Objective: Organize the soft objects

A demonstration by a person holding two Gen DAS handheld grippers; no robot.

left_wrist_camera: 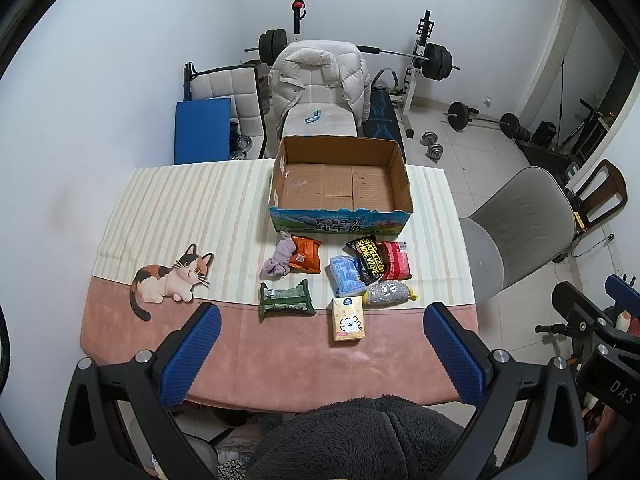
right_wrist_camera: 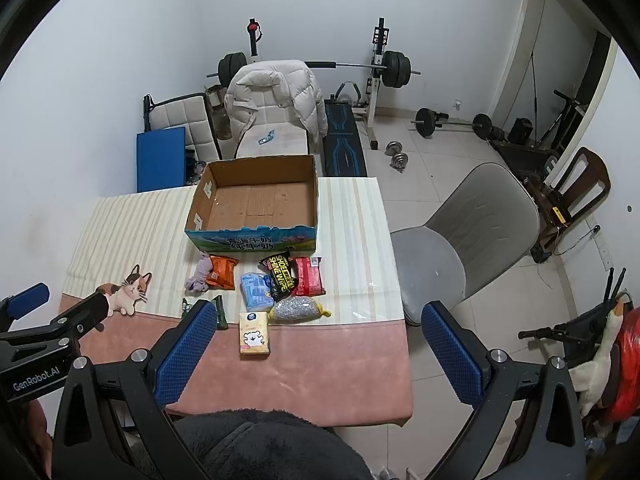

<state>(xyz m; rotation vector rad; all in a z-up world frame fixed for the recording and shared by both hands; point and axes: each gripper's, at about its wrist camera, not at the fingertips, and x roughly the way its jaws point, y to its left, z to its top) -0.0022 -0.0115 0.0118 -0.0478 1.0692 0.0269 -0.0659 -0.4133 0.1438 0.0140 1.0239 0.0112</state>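
Room: white walls, tiled floor, a barbell rack (left_wrist_camera: 424, 60) at 12 o'clock, a grey chair (right_wrist_camera: 472, 232) at 3 o'clock.
Desk: desk (left_wrist_camera: 168, 208) under a striped cream and pink cloth with a printed cat (left_wrist_camera: 172, 276) at 9 o'clock.
Left gripper (left_wrist_camera: 320, 354): jaws released, spread wide, holding nothing, hovering over the desk's near edge.
Box: open cardboard box (left_wrist_camera: 340, 216), nothing inside, at 12 o'clock.
Soft objects: just before the box, left to right: green pack (left_wrist_camera: 285, 301), lilac cloth (left_wrist_camera: 278, 261), orange pack (left_wrist_camera: 306, 254), yellow tissue pack (left_wrist_camera: 347, 320), blue pack (left_wrist_camera: 345, 276), black wipes pouch (left_wrist_camera: 367, 258), grey mesh pouch (left_wrist_camera: 388, 293), red pack (left_wrist_camera: 396, 261).
Right gripper (right_wrist_camera: 316, 352): jaws released, wide apart, holding nothing, at the near edge.
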